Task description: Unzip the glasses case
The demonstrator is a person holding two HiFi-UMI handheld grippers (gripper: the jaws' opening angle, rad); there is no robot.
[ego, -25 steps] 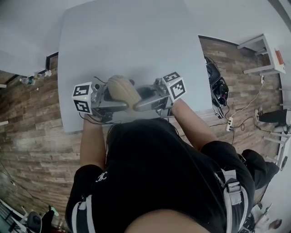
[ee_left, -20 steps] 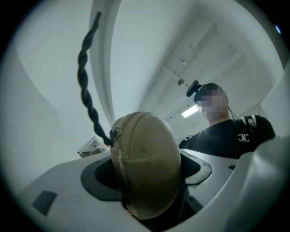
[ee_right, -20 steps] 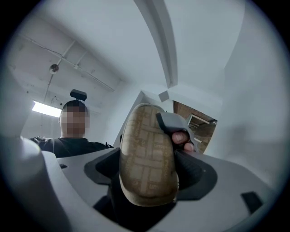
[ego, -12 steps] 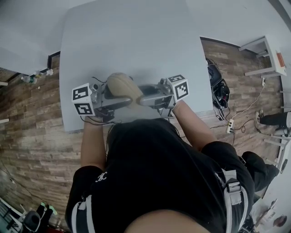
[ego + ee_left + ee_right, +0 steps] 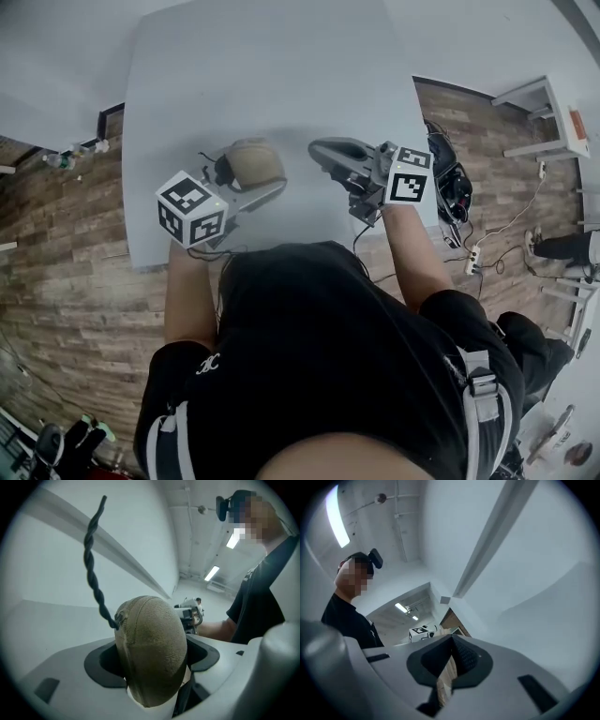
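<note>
One tan glasses case (image 5: pixel 253 163), one worktop (image 5: pixel 272 75), my two grippers, left gripper (image 5: pixel 249 176) fingers (image 5: pixel 65 677) grasping the case over the worktop, right gripper (image 5: pixel 323 150) fingers (image 5: pixel 501 677) clenched together, empty, apart from the case.

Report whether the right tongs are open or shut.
Shut and empty: the right gripper view shows the right tongs with their jaw tips meeting and nothing held between them.

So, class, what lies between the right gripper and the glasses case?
Nothing. In the head view only bare table shows between the right gripper and the glasses case.
</note>
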